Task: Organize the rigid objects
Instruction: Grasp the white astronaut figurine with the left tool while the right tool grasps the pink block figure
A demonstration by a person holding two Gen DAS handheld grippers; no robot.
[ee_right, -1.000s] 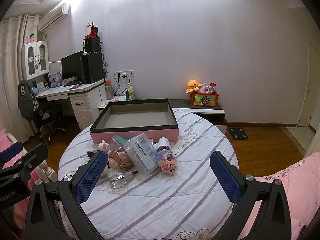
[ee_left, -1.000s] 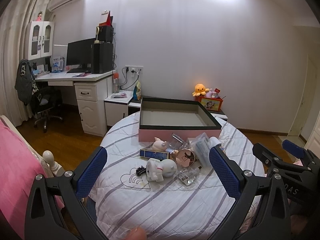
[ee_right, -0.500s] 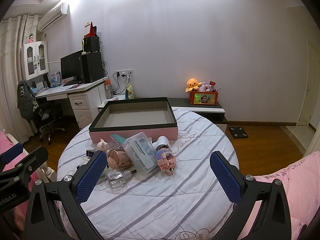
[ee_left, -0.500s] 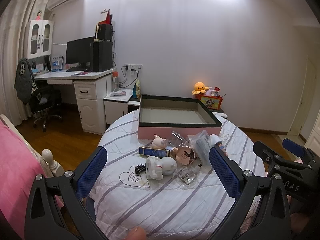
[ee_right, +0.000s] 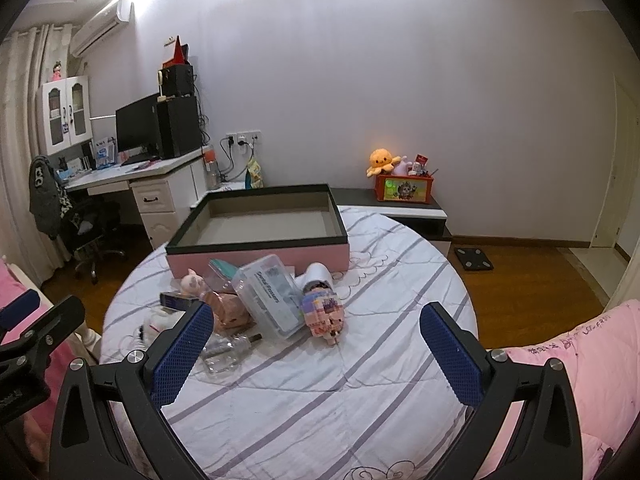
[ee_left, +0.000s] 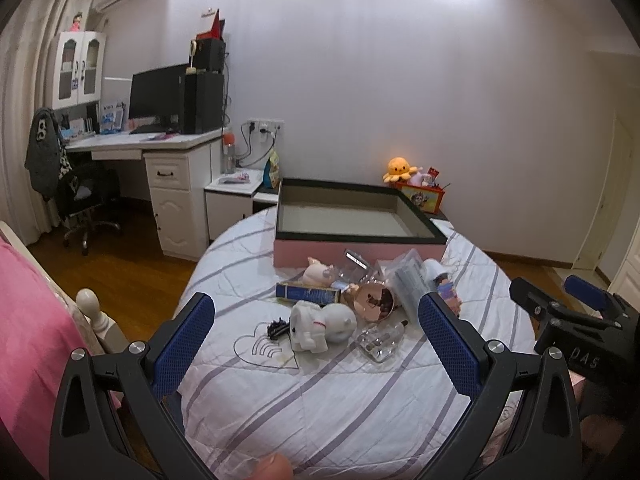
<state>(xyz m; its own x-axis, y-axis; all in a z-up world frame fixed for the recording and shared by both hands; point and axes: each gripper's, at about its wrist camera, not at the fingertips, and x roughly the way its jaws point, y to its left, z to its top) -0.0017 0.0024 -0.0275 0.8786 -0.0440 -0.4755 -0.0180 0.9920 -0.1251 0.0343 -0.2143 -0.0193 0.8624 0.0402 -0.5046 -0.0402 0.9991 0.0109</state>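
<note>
The black body of the right tongs (ee_left: 576,322), seen at the right edge of the left wrist view, carries pale letters "DAS" (anything before them is cut off). The clear plastic case (ee_right: 272,297) in the pile has a line of dark print on its lid, too small to read. Nothing else is legible.
</note>
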